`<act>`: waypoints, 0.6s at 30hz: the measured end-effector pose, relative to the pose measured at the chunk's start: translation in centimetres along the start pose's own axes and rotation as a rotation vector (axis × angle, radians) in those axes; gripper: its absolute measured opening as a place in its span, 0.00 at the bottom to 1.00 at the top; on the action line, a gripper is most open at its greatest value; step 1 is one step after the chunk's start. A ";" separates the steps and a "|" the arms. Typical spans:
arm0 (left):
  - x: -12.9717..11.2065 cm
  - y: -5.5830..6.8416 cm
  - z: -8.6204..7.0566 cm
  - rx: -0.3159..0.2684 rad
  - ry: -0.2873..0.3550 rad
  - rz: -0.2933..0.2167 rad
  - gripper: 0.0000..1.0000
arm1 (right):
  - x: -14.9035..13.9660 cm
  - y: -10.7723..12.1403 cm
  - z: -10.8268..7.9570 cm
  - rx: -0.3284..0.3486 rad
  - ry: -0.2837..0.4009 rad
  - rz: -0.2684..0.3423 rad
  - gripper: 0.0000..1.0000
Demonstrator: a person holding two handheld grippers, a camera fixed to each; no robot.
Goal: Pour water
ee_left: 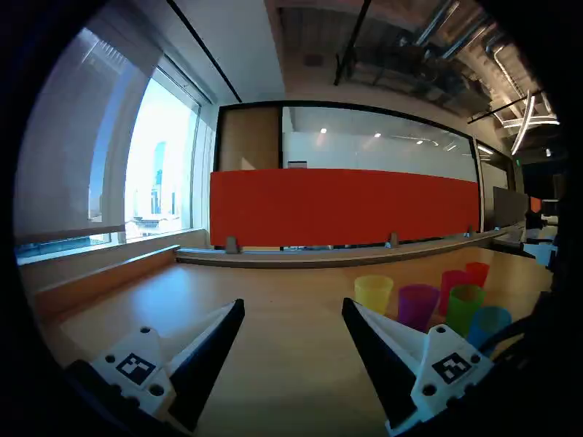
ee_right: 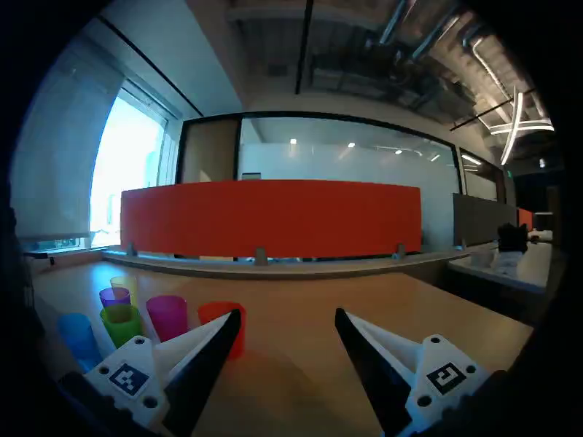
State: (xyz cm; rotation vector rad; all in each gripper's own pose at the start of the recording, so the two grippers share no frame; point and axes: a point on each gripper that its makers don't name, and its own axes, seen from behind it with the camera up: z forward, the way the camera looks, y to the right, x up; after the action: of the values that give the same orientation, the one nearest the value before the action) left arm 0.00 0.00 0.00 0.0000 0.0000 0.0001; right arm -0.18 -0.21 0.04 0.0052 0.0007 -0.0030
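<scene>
Both claws are seen spread wide with nothing held: the left gripper point(ee_left: 291, 304) and the right gripper point(ee_right: 288, 315) are each poised over the bare table point(ee_left: 284, 364). The task's things, six light plastic cups, are crowded at the lower right of the left gripper view and the lower left of the right gripper view. The yellow cup point(ee_left: 373, 291), purple cup point(ee_left: 417, 304) and green cup point(ee_left: 464, 306) stand just beside one another, and the red cup point(ee_right: 218, 313) is partly hidden behind a finger. With such tight packing, a neighbour could be knocked over when one cup is reached for, and water could be spilled if a thin wall is squeezed too hard; which cup holds water cannot be told. The surface is smooth pale wood, closed at its far edge by an orange partition point(ee_left: 342, 207). A bright window point(ee_left: 157, 182) is set at the left, and exposed pipes point(ee_right: 408, 44) cross the top of the frame.
</scene>
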 end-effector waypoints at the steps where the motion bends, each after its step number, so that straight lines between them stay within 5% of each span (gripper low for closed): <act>1: -0.1 0.0 0.1 -0.001 -0.001 0.002 1.00 | 0.1 -0.1 0.0 0.005 0.001 -0.003 1.00; 18: 6.4 1.4 0.1 -0.089 0.021 0.048 1.00 | 8.4 -1.0 0.3 0.068 0.039 -0.010 1.00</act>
State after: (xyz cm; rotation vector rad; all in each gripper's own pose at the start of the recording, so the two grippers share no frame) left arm 6.40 1.36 0.07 -0.0892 0.0209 0.0477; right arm 8.27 -1.25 0.37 0.0735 0.0397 -0.0126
